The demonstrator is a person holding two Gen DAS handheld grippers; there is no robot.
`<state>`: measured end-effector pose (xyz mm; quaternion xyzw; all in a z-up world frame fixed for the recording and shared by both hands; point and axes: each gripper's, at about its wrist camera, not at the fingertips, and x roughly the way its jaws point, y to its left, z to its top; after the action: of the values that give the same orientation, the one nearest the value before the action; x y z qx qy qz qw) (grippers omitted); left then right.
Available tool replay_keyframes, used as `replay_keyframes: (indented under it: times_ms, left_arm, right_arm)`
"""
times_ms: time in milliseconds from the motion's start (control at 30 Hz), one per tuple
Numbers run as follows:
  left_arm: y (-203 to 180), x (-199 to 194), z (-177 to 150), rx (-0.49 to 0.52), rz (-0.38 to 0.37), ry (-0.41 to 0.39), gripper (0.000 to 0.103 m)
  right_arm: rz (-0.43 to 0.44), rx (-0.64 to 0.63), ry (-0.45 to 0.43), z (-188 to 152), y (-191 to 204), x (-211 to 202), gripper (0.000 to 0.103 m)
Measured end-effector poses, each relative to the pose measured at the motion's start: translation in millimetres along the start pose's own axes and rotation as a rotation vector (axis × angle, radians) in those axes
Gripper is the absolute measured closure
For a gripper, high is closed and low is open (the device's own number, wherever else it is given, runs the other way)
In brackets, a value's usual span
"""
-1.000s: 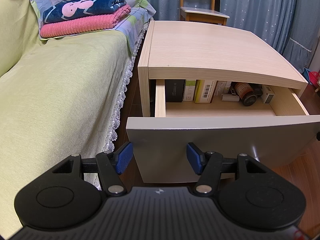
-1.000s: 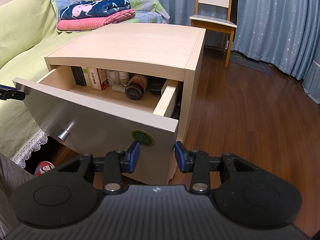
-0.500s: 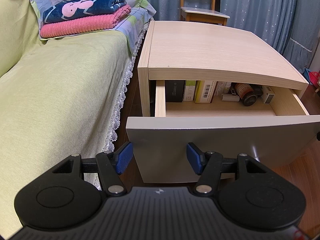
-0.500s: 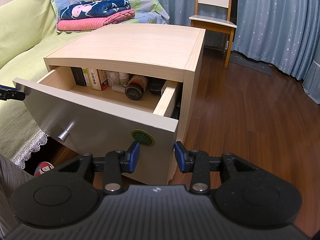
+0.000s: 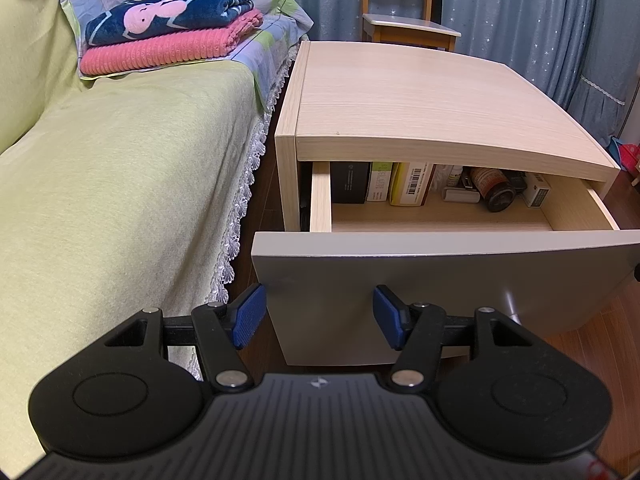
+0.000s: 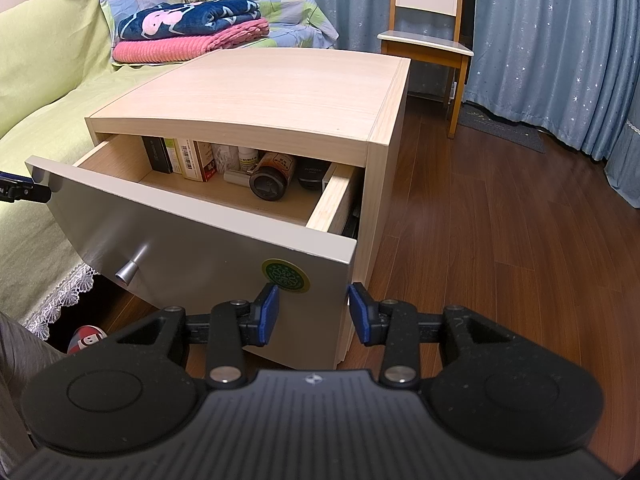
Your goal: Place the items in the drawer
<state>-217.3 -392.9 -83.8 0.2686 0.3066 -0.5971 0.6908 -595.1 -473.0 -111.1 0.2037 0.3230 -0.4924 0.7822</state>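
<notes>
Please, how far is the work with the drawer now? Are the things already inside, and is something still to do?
Done, it seems: the grey-fronted wooden drawer stands open, with boxes and a dark brown jar at its back, and the light wooden nightstand top is bare. In hand: nothing; the left gripper and right gripper are open and empty. Left: probably closing the drawer.
</notes>
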Motion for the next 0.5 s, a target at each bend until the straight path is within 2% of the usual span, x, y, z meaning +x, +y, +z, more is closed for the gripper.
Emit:
replay_keyframes:
  times_ms: [500]
  left_arm:
    - [-0.1, 3.0, 2.2, 0.001, 0.005, 0.0, 0.042]
  right_arm:
    - [-0.002, 0.002, 0.002, 4.9, -4.6, 1.5, 0.068]
